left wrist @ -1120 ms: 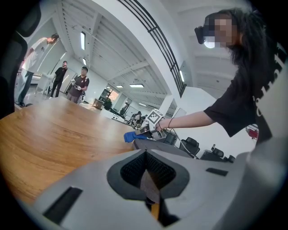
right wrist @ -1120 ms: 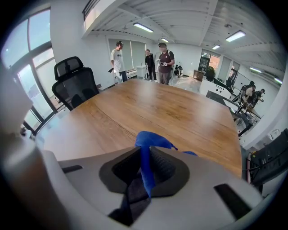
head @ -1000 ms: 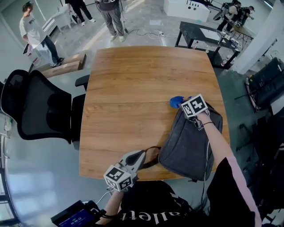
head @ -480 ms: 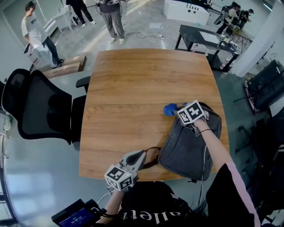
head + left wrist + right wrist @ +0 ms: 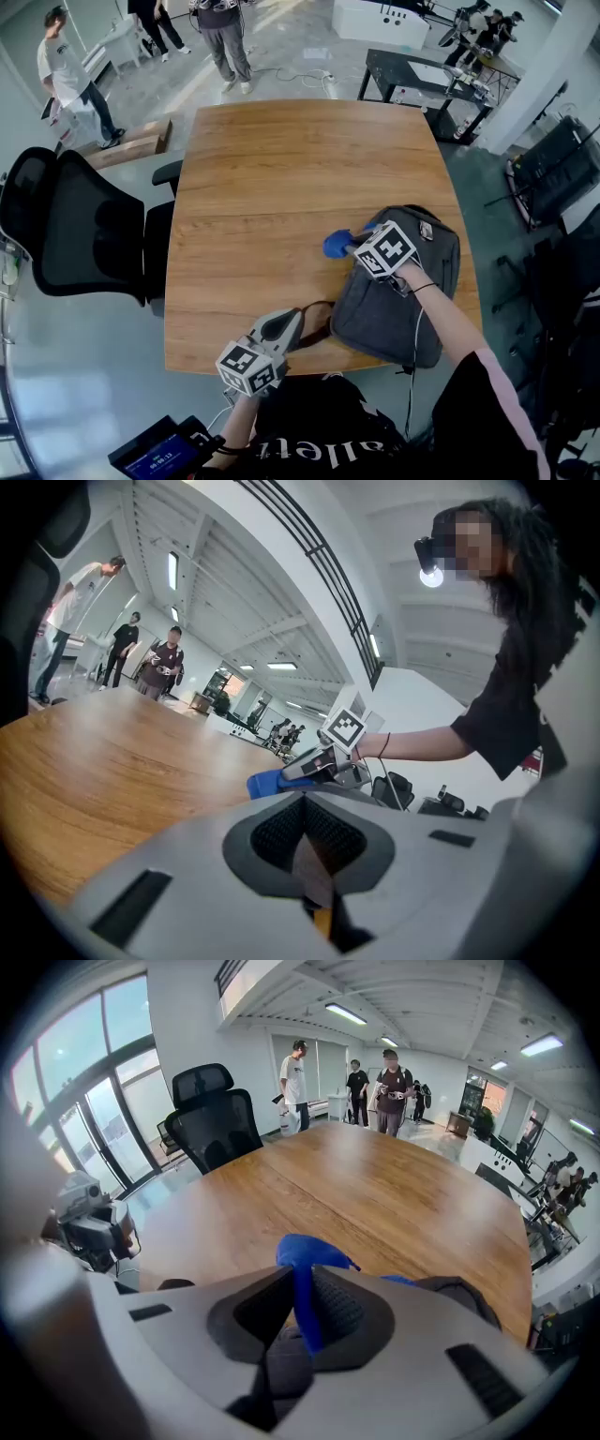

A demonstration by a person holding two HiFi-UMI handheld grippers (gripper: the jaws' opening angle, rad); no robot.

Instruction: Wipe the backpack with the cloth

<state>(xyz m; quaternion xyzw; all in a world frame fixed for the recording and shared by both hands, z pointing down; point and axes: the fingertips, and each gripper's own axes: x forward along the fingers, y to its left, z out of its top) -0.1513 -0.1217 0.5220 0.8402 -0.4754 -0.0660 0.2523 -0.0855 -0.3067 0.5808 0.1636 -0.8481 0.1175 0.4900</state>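
Observation:
A grey backpack (image 5: 398, 291) lies flat on the near right part of the wooden table (image 5: 272, 169). My right gripper (image 5: 354, 246) is shut on a blue cloth (image 5: 336, 244) at the backpack's upper left edge, where it meets the bare wood. In the right gripper view the cloth (image 5: 302, 1269) is pinched between the jaws, with the backpack (image 5: 459, 1293) just beyond them. My left gripper (image 5: 300, 319) is shut on the backpack's dark strap (image 5: 322, 317) at its near left corner. The strap (image 5: 314, 874) shows clamped in the left gripper view.
A black office chair (image 5: 75, 225) stands at the table's left side. Beyond the far edge are several people (image 5: 220, 37), a wooden box (image 5: 131, 145) on the floor and a black bench (image 5: 422, 80). More dark gear sits to the right (image 5: 553, 169).
My right gripper has slid the blue cloth leftward and nearer, from the backpack's top toward its left edge. The left gripper has kept its hold on the strap.

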